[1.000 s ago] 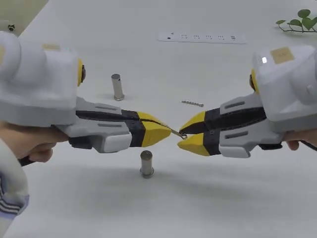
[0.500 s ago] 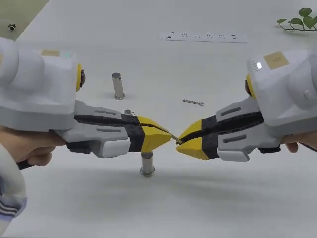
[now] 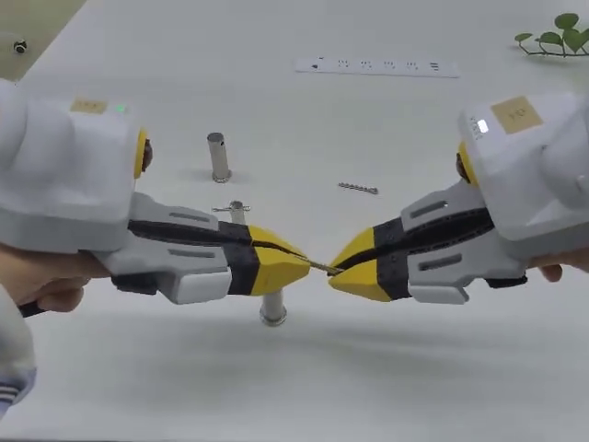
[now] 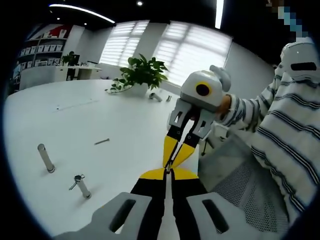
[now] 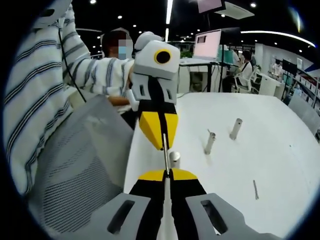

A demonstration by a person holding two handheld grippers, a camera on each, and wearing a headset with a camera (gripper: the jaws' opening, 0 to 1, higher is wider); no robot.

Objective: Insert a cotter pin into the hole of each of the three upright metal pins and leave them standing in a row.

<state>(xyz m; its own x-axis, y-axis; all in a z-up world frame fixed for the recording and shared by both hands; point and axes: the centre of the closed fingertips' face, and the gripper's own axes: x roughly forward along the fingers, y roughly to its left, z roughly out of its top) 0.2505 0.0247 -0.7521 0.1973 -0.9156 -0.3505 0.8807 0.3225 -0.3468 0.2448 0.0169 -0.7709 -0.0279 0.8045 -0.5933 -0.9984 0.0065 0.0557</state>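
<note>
Left tool [image 3: 306, 267] and right tool [image 3: 333, 271] meet tip to tip above the white surface [image 3: 423, 368], each held in a hand. Both sets of jaws are closed down to a hairline gap. Between them spans one held cotter pin [image 3: 320, 267], a thin rod, gripped at one end by the left tool and at the other by the right tool. In the right gripper view the rod [image 5: 164, 152] runs straight from that tool's own tips [image 5: 166, 171] up to the yellow tips of the left tool [image 5: 162, 142]. In the left gripper view the tips of the two tools [image 4: 169, 170] [image 4: 172, 162] are almost touching, and the rod cannot be made out there. Three metal pins stand upright on the surface. The near metal pin [image 3: 271, 308] stands directly below the meeting tips, its top hidden behind the left tool. The middle metal pin [image 3: 237, 214] carries a fitted cotter pin [image 3: 230, 209] through its top. The far metal pin [image 3: 217, 157] stands further back, and whether its hole is filled cannot be told. A loose cotter pin [image 3: 357, 189] lies flat on the surface, to the right of the three and apart from them. A power strip [image 3: 377, 66] lies near the far edge, and plant leaves [image 3: 555, 39] show at the far right corner.
</note>
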